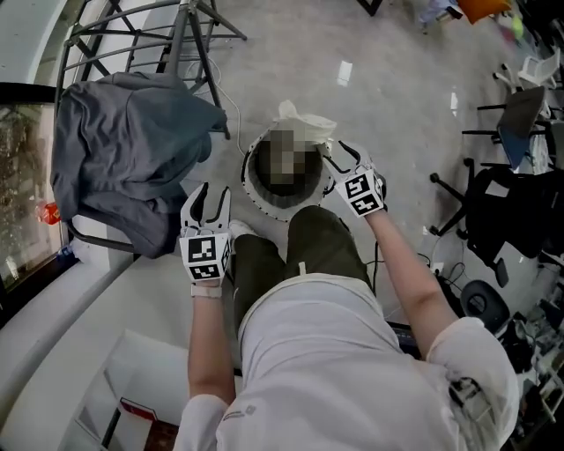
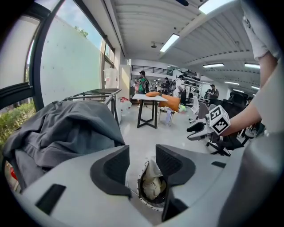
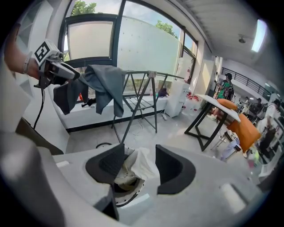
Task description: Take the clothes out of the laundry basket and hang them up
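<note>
A round laundry basket (image 1: 254, 189) with a white rim stands on the floor in front of the person's knees. A cream cloth (image 1: 306, 123) spills over its far edge. My left gripper (image 1: 210, 195) hovers open at the basket's left, beside a grey garment (image 1: 123, 150) draped over the drying rack (image 1: 181, 26). My right gripper (image 1: 342, 157) hovers open at the basket's right rim. In the left gripper view the cream cloth (image 2: 153, 182) lies well below the open jaws. In the right gripper view the cream cloth (image 3: 133, 170) shows below the open jaws, untouched.
A window ledge (image 1: 35, 299) runs along the left, and a white box (image 1: 132, 388) sits near the person's left side. Office chairs (image 1: 511, 211) crowd the right. A black-legged table (image 2: 151, 99) with an orange thing on it stands further back.
</note>
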